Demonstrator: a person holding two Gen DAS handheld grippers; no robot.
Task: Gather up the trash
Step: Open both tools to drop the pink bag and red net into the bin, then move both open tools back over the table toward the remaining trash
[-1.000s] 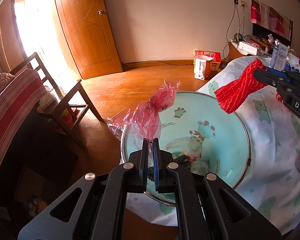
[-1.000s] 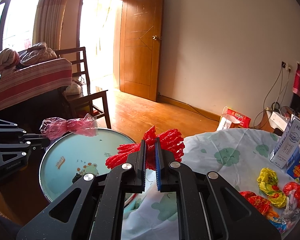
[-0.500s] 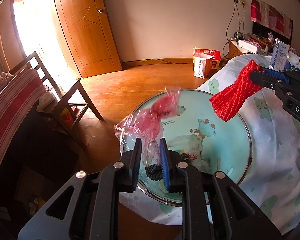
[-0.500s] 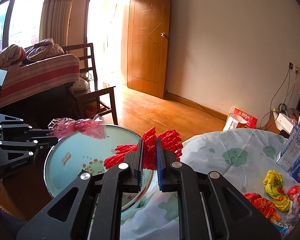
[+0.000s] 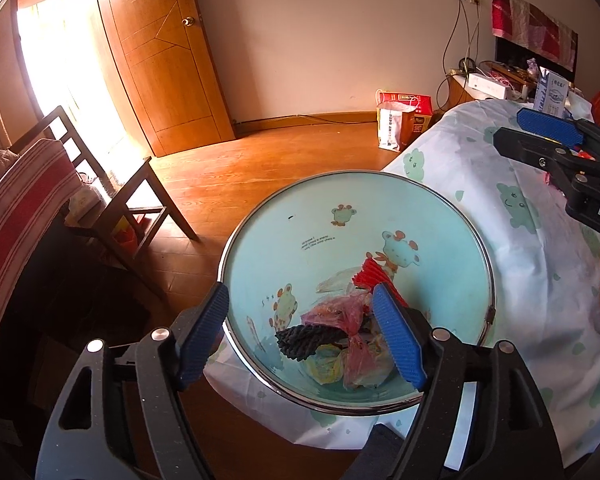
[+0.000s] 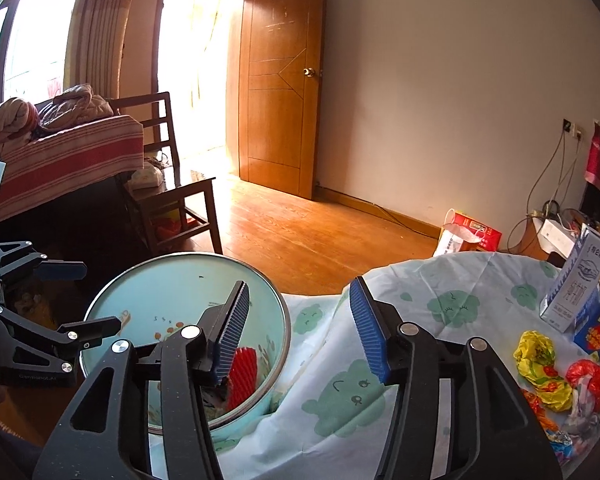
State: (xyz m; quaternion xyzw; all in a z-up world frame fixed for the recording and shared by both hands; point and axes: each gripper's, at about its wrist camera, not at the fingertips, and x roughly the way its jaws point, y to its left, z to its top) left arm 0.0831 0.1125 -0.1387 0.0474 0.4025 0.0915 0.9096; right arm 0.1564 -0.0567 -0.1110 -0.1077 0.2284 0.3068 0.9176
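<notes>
A light blue bin point(image 5: 420, 216) with cartoon prints stands beside the table; it also shows in the right wrist view point(image 6: 172, 292). Inside lie the pink plastic bag point(image 5: 340, 312), the red foam net point(image 5: 374, 278), a black foam net point(image 5: 308, 338) and other wrappers. The red net also shows in the right wrist view point(image 6: 242, 372). My left gripper point(image 5: 300, 340) is open and empty above the bin's near rim. My right gripper point(image 6: 300, 332) is open and empty over the table edge beside the bin. Crumpled yellow point(image 6: 540, 364) and red point(image 6: 592, 380) wrappers lie on the table.
The table point(image 6: 440, 288) has a white cloth with green prints. A milk carton point(image 6: 576, 284) and blue box point(image 6: 592, 324) stand at its right. A wooden chair point(image 5: 112, 200), a striped blanket point(image 6: 68, 152) and a red gift bag point(image 5: 404, 120) on the floor are nearby.
Both grippers opened. The pink bag dropped from the left gripper and the red net from the right gripper; both now lie in the bin.
</notes>
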